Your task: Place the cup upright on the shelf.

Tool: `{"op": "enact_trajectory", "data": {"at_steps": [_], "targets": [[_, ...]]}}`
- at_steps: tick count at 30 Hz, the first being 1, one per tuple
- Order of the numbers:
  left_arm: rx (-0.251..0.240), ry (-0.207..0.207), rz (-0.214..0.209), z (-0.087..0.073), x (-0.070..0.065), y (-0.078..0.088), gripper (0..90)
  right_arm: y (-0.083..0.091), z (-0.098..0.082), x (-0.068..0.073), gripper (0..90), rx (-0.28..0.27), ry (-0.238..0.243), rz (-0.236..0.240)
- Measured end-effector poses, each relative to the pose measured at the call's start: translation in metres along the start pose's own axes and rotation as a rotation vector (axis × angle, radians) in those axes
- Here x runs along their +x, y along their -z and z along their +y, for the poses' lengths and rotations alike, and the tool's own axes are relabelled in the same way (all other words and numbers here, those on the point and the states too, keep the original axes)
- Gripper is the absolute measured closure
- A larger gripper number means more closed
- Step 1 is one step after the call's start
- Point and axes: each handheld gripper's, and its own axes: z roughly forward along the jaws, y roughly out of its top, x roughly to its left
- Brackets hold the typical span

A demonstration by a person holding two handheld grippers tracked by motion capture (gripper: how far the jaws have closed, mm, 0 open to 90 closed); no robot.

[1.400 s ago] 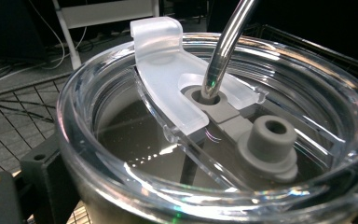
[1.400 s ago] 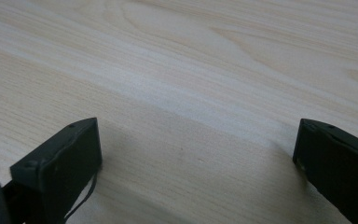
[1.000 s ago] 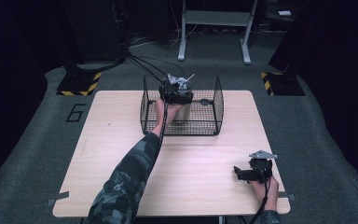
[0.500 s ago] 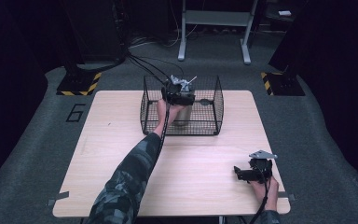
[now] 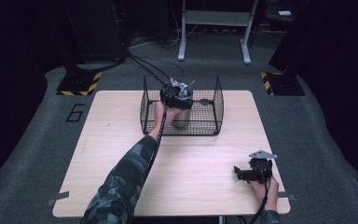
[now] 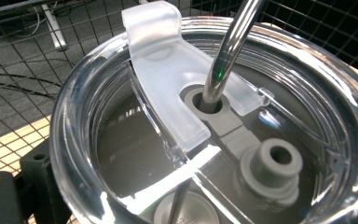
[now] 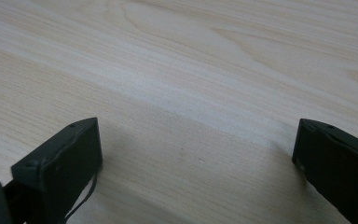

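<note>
inside wire basket (image 5: pixel 216 100): lidded tumbler (image 6: pixel 205 135)

Light wooden table (image 5: pixel 121 140), black wire basket (image 5: pixel 214 105) at its far edge, right tool (image 5: pixel 238 171) seemingly resting near front-right corner

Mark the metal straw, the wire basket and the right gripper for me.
metal straw (image 6: pixel 226 51), left gripper view, on its shiny shaft above the lid hole.
wire basket (image 5: pixel 216 100), high view, on its right wall.
right gripper (image 7: pixel 196 149), right gripper view, midway between its open jaws.
</note>
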Motion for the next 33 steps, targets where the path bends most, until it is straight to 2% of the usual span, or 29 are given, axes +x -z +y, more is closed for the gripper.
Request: {"op": "enact_trajectory", "data": {"at_steps": [3, 7, 15, 21, 25, 27, 29, 33], "targets": [[0.024, -0.024, -0.007, 0.0, 0.001, 0.003, 3.6, 0.0, 0.0, 0.0, 0.8, 0.0, 0.0, 0.0], [0.011, -0.018, -0.004, -0.003, 0.0, 0.005, 3.5, 0.0, 0.0, 0.0, 0.8, 0.002, 0.005, 0.0], [0.02, -0.035, -0.012, -0.003, -0.001, 0.008, 3.3, 0.0, 0.0, 0.0, 0.8, 0.003, 0.004, 0.001], [0.044, -0.048, -0.016, -0.003, -0.001, 0.011, 2.9, 0.0, 0.0, 0.0, 0.8, 0.003, 0.004, 0.001], [0.046, -0.061, -0.024, -0.002, -0.001, 0.015, 1.5, 0.0, 0.0, 0.0, 0.8, 0.002, 0.004, 0.0], [0.031, -0.063, -0.026, 0.0, -0.002, 0.019, 0.2, 0.0, 0.0, 0.0, 0.8, 0.002, 0.004, 0.001], [0.05, -0.08, -0.031, 0.001, -0.001, 0.023, 0.1, 0.0, 0.0, 0.0, 0.8, 0.003, 0.004, 0.001], [0.051, -0.073, -0.033, 0.002, 0.001, 0.031, 0.0, 0.0, 0.0, 0.0, 0.8, 0.003, 0.004, 0.001]]}}
